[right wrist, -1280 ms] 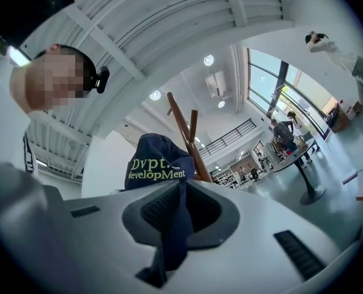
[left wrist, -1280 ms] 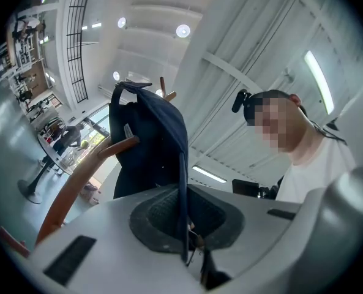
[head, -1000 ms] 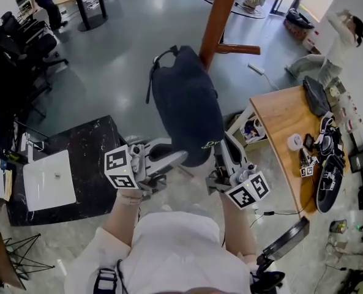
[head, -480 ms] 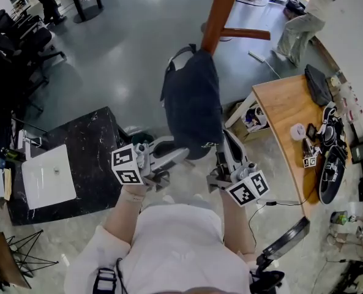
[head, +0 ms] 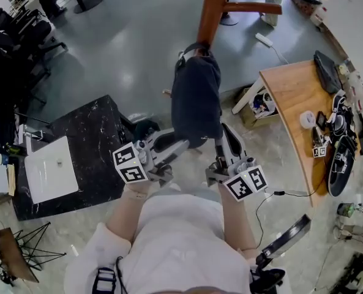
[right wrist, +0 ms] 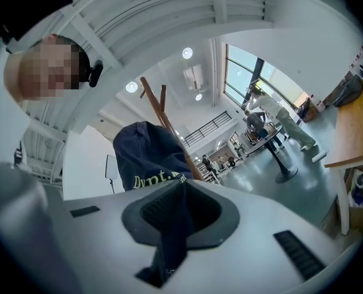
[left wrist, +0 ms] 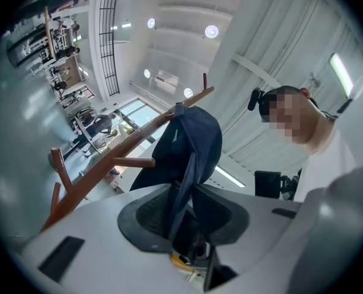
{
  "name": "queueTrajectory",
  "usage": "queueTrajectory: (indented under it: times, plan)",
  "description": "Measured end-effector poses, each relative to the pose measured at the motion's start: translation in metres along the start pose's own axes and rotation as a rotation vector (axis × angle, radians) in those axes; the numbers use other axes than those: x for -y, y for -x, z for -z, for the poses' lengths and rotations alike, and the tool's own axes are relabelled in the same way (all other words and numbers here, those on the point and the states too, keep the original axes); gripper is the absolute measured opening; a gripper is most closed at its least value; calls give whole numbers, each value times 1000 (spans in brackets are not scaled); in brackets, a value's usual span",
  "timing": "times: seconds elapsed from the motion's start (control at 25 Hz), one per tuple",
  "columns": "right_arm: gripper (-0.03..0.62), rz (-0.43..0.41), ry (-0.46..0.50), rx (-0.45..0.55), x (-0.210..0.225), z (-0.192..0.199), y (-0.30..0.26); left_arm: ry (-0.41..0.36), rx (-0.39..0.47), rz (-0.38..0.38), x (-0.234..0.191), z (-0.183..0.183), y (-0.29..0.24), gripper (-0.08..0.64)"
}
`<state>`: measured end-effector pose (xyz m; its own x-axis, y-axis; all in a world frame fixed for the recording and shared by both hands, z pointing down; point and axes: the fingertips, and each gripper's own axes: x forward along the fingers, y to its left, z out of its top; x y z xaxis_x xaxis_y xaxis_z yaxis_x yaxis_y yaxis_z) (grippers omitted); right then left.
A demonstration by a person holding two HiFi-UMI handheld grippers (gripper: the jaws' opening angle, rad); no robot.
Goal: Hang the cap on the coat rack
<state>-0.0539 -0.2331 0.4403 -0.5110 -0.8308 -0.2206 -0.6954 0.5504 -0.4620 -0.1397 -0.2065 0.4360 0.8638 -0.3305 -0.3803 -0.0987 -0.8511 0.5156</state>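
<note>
A dark navy cap (head: 196,103) is held up between both grippers, its back strap touching the brown wooden coat rack (head: 213,11). My left gripper (head: 176,146) is shut on the cap's lower left edge, my right gripper (head: 221,138) on its lower right edge. In the left gripper view the cap (left wrist: 193,141) rises from the shut jaws, its top against a rack arm (left wrist: 111,157) with side pegs. In the right gripper view the cap (right wrist: 145,155), with pale lettering, covers the rack pole (right wrist: 164,120), and its fabric is pinched between the pads.
A black marble table (head: 92,133) carrying a white board (head: 49,173) stands at the left. At the right is a wooden table (head: 294,94) with gear along its far side, a box (head: 261,106) beneath it. Office chairs (head: 22,35) fill the upper left.
Both grippers have carried the cap forward and up toward the rack. The cap's top, earlier short of the pole, now touches it.
</note>
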Motion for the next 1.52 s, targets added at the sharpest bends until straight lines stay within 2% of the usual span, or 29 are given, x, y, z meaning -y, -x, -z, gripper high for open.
queueTrajectory:
  times: [0.6, 0.68, 0.88, 1.0, 1.12, 1.32, 1.52]
  plan:
    - [44, -21, -57, -24, 17, 44, 11, 92, 119, -40, -30, 18, 19, 123]
    - [44, -19, -64, -25, 20, 48, 12, 96, 110, -58, -35, 23, 23, 123]
    - [44, -16, -68, -36, 30, 60, 17, 93, 23, -170, -56, 58, 36, 121]
    - [44, -13, -74, -47, 37, 72, 22, 129, 23, -200, -64, 76, 46, 121]
    - [44, -7, -83, -60, 45, 84, 29, 164, 27, -212, -68, 92, 52, 120]
    - [44, 2, -101, -75, 58, 99, 40, 180, 18, -218, -70, 114, 51, 94]
    - [44, 15, -114, -77, 62, 104, 50, 199, -2, -191, -59, 126, 45, 70]
